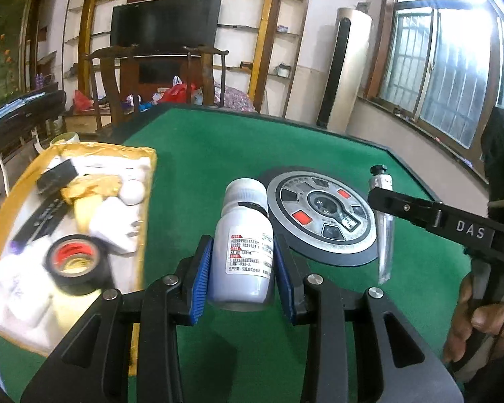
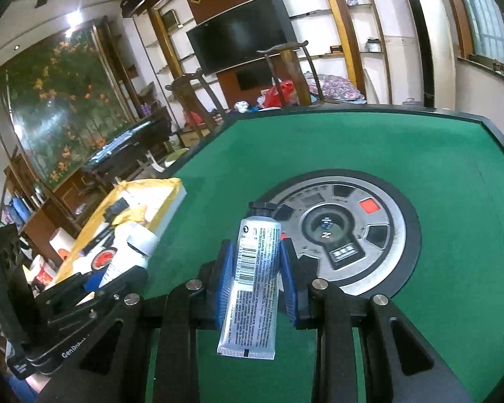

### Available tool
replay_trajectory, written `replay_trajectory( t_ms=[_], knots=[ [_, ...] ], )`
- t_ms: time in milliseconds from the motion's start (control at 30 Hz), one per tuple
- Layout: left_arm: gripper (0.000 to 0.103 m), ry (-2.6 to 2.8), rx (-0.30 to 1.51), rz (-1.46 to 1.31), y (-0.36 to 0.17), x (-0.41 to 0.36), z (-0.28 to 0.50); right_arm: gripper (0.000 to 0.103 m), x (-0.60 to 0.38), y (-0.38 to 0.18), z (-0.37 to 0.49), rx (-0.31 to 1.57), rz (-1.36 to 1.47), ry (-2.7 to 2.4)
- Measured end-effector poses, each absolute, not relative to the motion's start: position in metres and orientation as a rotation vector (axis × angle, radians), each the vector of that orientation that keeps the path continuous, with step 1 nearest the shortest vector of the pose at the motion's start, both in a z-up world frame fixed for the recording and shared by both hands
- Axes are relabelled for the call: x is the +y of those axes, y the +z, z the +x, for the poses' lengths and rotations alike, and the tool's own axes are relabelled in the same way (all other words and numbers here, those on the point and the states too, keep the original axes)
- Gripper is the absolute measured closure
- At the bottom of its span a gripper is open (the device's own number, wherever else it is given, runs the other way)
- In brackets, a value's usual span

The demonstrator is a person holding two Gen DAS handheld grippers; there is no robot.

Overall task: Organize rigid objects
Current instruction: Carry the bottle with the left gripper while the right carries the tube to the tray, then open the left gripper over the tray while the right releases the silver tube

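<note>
Above a green felt surface (image 1: 218, 154) with a round central control panel (image 1: 322, 215), the left tool (image 1: 242, 265) grips a white pill bottle (image 1: 242, 245) and the right tool (image 2: 257, 285) a silver tube (image 2: 252, 285). A yellow-taped box (image 1: 144, 168) sits left; a television (image 1: 164, 23) hangs behind.

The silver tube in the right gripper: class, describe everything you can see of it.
The silver tube looks like soft metal or foil, with a black ribbed screw cap on top, a barcode, dense small print and a flat crimped bottom end. It stands nearly upright, cap up, slightly tilted, clamped at mid-body between the blue pads of the right gripper, held above the green table.
</note>
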State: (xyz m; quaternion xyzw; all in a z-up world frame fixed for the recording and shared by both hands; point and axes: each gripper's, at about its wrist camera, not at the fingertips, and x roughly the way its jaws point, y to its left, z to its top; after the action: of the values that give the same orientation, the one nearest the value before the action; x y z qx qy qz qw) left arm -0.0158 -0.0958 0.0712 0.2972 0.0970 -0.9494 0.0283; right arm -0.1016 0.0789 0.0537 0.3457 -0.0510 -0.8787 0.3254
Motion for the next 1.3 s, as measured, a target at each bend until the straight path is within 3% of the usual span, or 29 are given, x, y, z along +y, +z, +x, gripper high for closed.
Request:
replay_trajectory(
  t_ms=[367,700,1300],
  knots=[
    [0.07,-2.824,0.398,0.787,0.101,-0.18,0.038,0.078,0.019,0.061,-0.052,-0.138,0.864,-2.151],
    [0.07,-2.689,0.496,0.798,0.079,-0.244,0.045,0.078,-0.06,0.058,-0.028,-0.037,0.865,-2.047],
    [0.07,-2.692,0.567,0.855,0.057,-0.266,0.067,0.079,-0.176,0.027,-0.051,0.117,0.993,-2.034]
  ],
)
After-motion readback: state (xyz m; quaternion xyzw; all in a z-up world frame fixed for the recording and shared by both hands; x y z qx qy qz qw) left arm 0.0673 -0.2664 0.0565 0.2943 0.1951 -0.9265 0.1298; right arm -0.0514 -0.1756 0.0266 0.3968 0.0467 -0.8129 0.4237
